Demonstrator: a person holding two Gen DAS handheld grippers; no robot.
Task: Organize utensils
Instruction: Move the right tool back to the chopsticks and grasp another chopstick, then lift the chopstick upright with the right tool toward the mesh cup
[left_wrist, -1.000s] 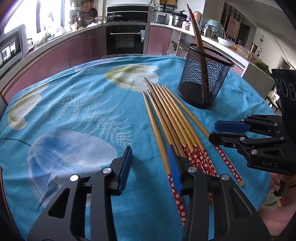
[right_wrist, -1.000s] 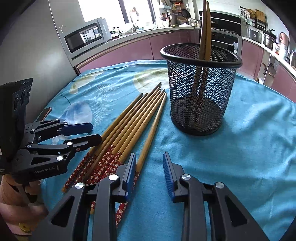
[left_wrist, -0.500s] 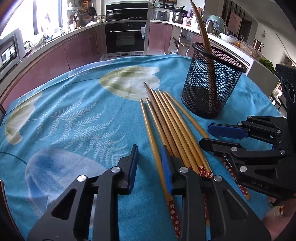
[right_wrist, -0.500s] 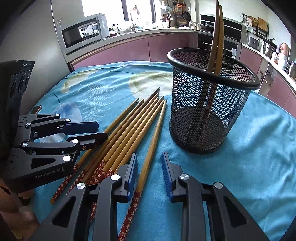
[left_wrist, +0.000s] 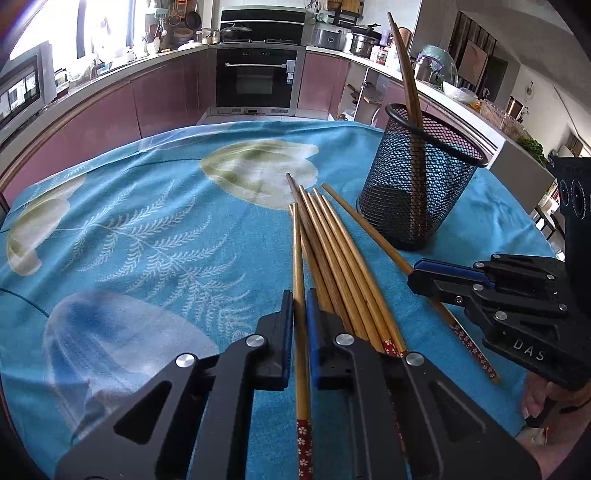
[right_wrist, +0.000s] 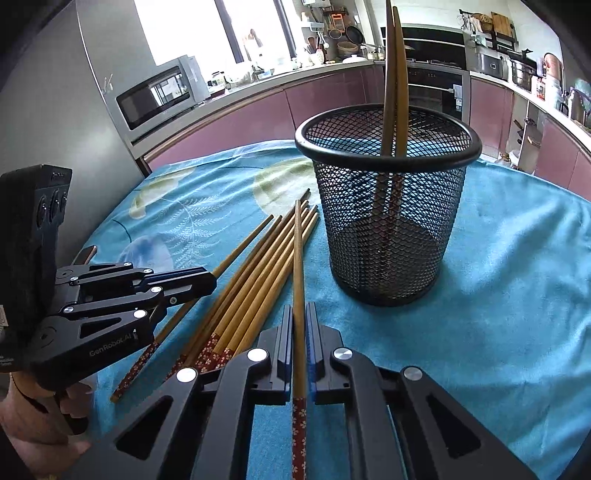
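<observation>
Bamboo chopsticks: light, stiff, slick; left gripper and right gripper have just closed, each pinching one stick near its patterned end, holder beyond.

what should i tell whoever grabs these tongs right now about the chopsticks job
Left tongs: just closed on the leftmost chopstick of the row.
Right tongs: just closed on the rightmost chopstick.
Done: two chopsticks already stand in the mesh holder.
Left: carry both gripped sticks to the holder, then the loose chopsticks lying on the blue tablecloth.
</observation>
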